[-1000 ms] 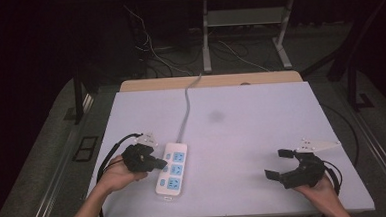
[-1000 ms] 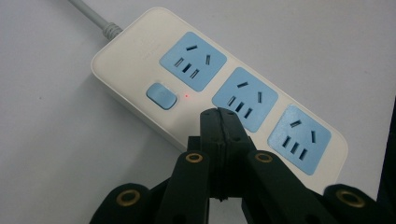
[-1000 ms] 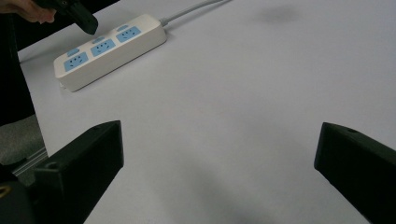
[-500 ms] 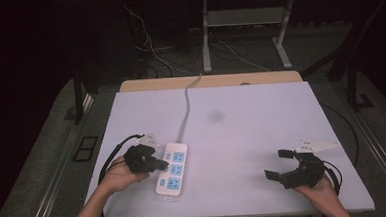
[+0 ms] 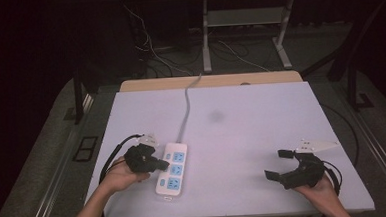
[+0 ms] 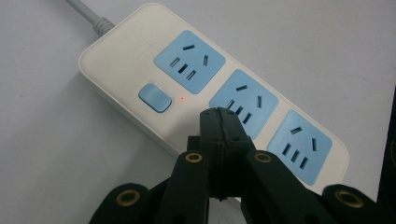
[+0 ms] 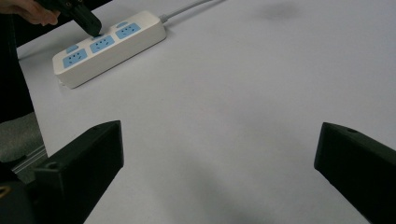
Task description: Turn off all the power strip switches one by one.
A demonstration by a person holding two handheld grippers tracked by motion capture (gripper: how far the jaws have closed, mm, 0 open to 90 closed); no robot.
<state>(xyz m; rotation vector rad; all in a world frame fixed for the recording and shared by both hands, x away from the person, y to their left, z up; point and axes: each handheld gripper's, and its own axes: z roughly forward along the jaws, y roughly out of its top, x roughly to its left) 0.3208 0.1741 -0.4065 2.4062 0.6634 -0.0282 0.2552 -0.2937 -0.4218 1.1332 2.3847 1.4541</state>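
Lying flat, power strip (image 5: pixel 173 167), long axis near-far, cord end away

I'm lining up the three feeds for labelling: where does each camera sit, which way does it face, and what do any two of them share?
High view: above the person's side, facing forward and down on the table; forearms, left gripper and right gripper enter from below.
Left gripper view: rides the left gripper, looking along its shut jaws at the power strip.
Right gripper view: rides the right gripper, facing across the table between wide-open jaws.
Shared: all three see the power strip.
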